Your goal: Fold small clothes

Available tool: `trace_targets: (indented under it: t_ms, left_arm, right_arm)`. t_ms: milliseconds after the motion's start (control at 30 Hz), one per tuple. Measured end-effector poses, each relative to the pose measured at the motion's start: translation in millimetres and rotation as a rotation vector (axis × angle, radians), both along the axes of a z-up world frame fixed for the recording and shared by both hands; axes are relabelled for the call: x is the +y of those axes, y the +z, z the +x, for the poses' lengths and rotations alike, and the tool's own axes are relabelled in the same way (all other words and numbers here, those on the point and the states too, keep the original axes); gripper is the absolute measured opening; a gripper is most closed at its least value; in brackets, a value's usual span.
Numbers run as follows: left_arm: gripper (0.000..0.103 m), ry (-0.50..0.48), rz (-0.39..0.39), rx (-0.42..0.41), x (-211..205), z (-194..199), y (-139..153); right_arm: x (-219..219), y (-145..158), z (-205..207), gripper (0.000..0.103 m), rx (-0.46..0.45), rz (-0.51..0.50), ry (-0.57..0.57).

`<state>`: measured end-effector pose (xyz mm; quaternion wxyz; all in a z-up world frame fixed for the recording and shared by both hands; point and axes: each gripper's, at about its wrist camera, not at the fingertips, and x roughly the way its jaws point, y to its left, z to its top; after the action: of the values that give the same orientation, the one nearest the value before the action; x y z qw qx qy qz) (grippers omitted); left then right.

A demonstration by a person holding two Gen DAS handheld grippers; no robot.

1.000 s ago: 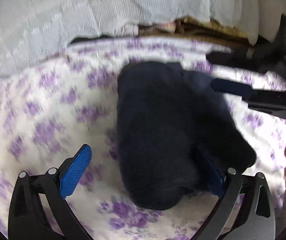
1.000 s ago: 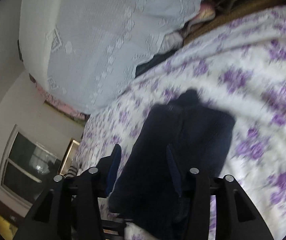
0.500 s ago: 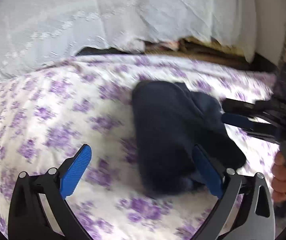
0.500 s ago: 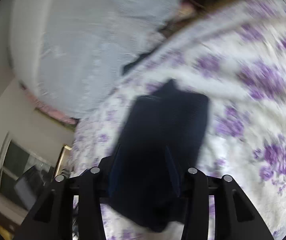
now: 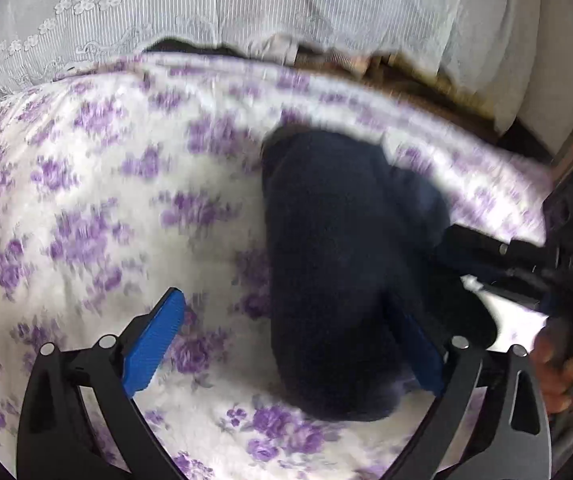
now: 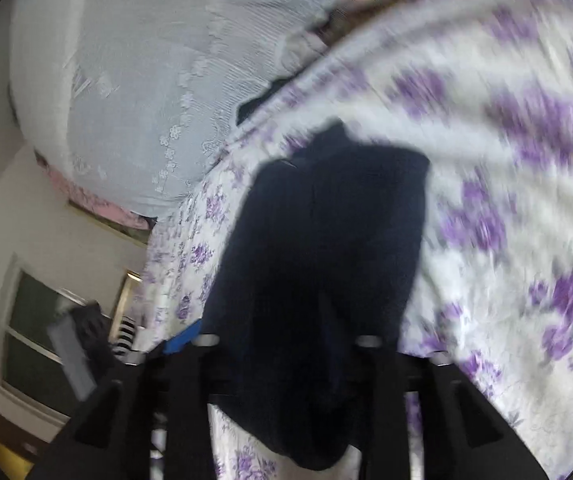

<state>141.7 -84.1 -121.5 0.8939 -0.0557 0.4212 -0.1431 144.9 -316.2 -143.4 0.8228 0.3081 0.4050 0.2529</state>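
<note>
- The left claw [image 5: 286, 344] stands with its blue pads wide apart. The near end of the dark navy garment [image 5: 338, 264] lies between them, against the right pad, and nothing is pinched.
- The right claw [image 6: 282, 344] has the garment's near edge between its fingers. Its jaws are opening, and blur hides whether the pads press the cloth.
- The garment lies in a folded bundle on the bed [image 5: 98, 208], over the purple-flowered sheet [image 6: 506, 208].
- It looks soft, light and limp, likely to sag and slip out of shape. A bite on a doubled edge or corner should hold better than one on the thick middle.
- A hand [image 5: 566, 368] grips the right tool at the frame's edge.
- Against a second ago, the left claw has drawn back, so more sheet shows and the bundle sits further right.
- A white lace cover [image 5: 246, 4] hangs behind the bed.
</note>
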Motion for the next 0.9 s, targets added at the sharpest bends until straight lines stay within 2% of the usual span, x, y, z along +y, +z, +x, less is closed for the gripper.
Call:
trace_targets:
  t_ms: [67, 133, 200, 267, 367, 433, 467, 533, 567, 633, 667, 700, 767, 800, 833, 900]
  left_arm:
    - [0.097, 0.031, 0.032, -0.044, 1, 8, 12]
    - [0.097, 0.044, 0.078, -0.015, -4, 27, 4]
    - [0.099, 0.039, 0.065, 0.03, -7, 40, -12]
    - [0.099, 0.038, 0.046, 0.022, -6, 44, -27]
    - [0.099, 0.045, -0.015, 0.023, -1, 45, -35]
    - [0.099, 0.051, -0.014, 0.022, 0, 44, -32]
    - [0.099, 0.057, -0.021, 0.015, 2, 40, -28]
    - [0.097, 0.044, -0.091, -0.006, 10, 26, -18]
    - [0.098, 0.019, -0.145, -0.029, 16, 15, -12]
    - [0.098, 0.008, -0.137, -0.046, 19, 5, -10]
    - [0.098, 0.007, -0.085, -0.044, 16, 2, -14]
    - [0.099, 0.002, -0.068, -0.036, 14, 3, -20]
    - [0.099, -0.017, -0.127, 0.029, 17, 9, -33]
    - [0.099, -0.027, -0.16, 0.061, 19, 15, -36]
    - [0.099, -0.03, -0.182, 0.079, 21, 17, -38]
    - [0.099, -0.019, -0.182, 0.073, 23, 12, -35]
  right_arm:
    - [5, 20, 6, 0.054, -0.065, -0.039, -0.008]
    - [8, 23, 20, 0.057, -0.062, -0.031, -0.009]
    - [8, 6, 40, 0.058, -0.016, -0.021, -0.002]
    - [6, -19, 54, 0.057, 0.053, -0.026, -0.01]
    - [-3, -27, 55, 0.052, 0.046, 0.031, 0.001]
    - [-6, -22, 48, 0.052, 0.045, 0.047, -0.031]
    - [-4, -17, 43, 0.052, 0.033, 0.024, -0.038]
    - [4, -1, 27, 0.06, -0.021, -0.041, -0.024]
    - [8, 5, 21, 0.06, -0.041, -0.047, -0.012]
    - [15, 15, 12, 0.061, -0.069, -0.039, 0.022]
    - [18, 15, 10, 0.063, -0.071, -0.042, 0.033]
    - [23, 10, 9, 0.066, -0.057, -0.063, 0.042]
    - [26, -10, 9, 0.068, 0.003, -0.099, 0.04]
    - [25, -19, 6, 0.067, -0.009, -0.088, 0.031]
    - [23, -19, -1, 0.063, -0.053, -0.086, 0.015]
    - [22, -6, -12, 0.063, -0.04, -0.118, -0.018]
